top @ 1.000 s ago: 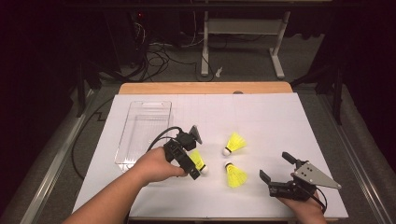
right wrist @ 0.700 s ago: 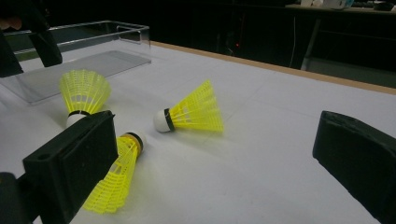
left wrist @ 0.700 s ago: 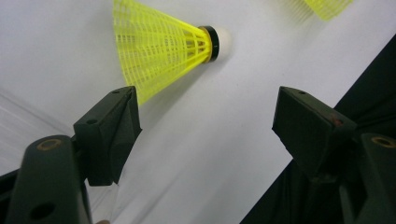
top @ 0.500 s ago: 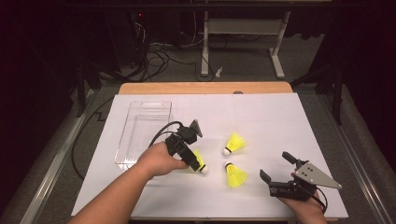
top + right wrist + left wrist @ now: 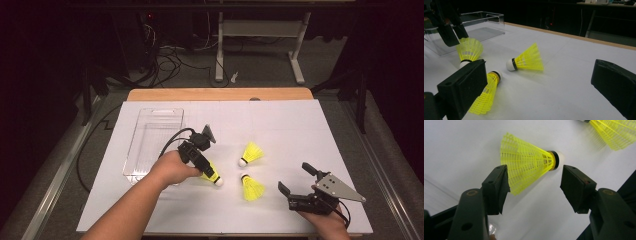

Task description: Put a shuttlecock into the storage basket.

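Three yellow shuttlecocks lie on the white table cover. My left gripper [image 5: 209,169] is lowered over the left one [image 5: 215,176]. In the left gripper view this shuttlecock [image 5: 529,163] lies between the jaws, which have just been closing. One pad [image 5: 499,187] sits at the skirt's edge and the other pad [image 5: 576,187] stands apart from the cork, so nothing is gripped. My right gripper [image 5: 296,181] rests open near the front right. It faces the other two shuttlecocks [image 5: 526,60] [image 5: 485,96] with nothing between its jaws.
A clear plastic tray [image 5: 155,135] stands empty on the left of the white cover, just behind my left hand. The wooden table edge [image 5: 220,94] runs along the back. Table legs and cables lie on the floor beyond.
My left gripper has shifted right and down onto the left shuttlecock, and its jaws have narrowed around it. The right gripper has stayed put.
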Demonstrator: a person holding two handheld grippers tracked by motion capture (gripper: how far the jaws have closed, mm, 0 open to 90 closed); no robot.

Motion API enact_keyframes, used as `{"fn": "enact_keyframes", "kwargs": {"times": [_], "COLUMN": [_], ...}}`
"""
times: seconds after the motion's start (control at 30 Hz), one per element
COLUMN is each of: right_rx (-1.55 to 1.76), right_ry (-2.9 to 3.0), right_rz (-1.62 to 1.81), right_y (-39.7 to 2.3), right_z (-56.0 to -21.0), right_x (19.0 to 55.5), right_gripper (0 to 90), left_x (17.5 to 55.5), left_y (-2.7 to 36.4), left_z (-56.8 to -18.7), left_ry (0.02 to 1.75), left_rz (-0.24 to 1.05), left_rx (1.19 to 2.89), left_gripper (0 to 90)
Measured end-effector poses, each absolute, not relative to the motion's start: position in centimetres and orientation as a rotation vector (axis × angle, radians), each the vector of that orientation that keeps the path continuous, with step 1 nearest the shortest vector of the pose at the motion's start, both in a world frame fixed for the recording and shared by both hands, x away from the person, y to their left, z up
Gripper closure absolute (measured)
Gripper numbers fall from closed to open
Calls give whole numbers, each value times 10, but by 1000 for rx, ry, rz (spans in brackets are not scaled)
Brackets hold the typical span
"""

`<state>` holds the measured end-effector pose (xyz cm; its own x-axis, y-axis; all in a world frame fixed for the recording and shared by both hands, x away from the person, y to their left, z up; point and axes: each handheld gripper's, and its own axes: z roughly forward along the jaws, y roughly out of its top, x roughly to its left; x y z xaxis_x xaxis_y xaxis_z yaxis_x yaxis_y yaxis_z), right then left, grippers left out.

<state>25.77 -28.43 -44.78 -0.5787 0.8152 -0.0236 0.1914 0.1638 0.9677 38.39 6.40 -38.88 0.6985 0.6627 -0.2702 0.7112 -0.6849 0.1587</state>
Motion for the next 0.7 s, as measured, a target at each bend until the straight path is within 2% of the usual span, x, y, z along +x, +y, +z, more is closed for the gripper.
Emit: {"fn": "enact_keyframes", "kwargs": {"times": [0.17, 0.27, 0.4, 0.57, 0.7], "right_rx": [952, 953, 954, 956, 956], "right_ry": [1886, 1887, 1887, 1888, 1888], "right_rz": [1440, 1439, 1439, 1441, 1440], "right_y": [-284, -284, -284, -284, -284], "right_z": [-448, -448, -448, -448, -448], "right_x": [258, 258, 258, 258, 258], "right_gripper": [11, 11, 12, 12, 13], "left_x": [388, 389, 388, 387, 387], "left_y": [65, 65, 64, 63, 64], "left_z": [-392, -394, -396, -399, -399], "left_ry": [1099, 1088, 1057, 1035, 1023], "left_rz": [-283, -303, -328, -320, -322], "left_rx": [2662, 2667, 2673, 2690, 2693], "left_gripper": [439, 508, 555, 561, 621]}}
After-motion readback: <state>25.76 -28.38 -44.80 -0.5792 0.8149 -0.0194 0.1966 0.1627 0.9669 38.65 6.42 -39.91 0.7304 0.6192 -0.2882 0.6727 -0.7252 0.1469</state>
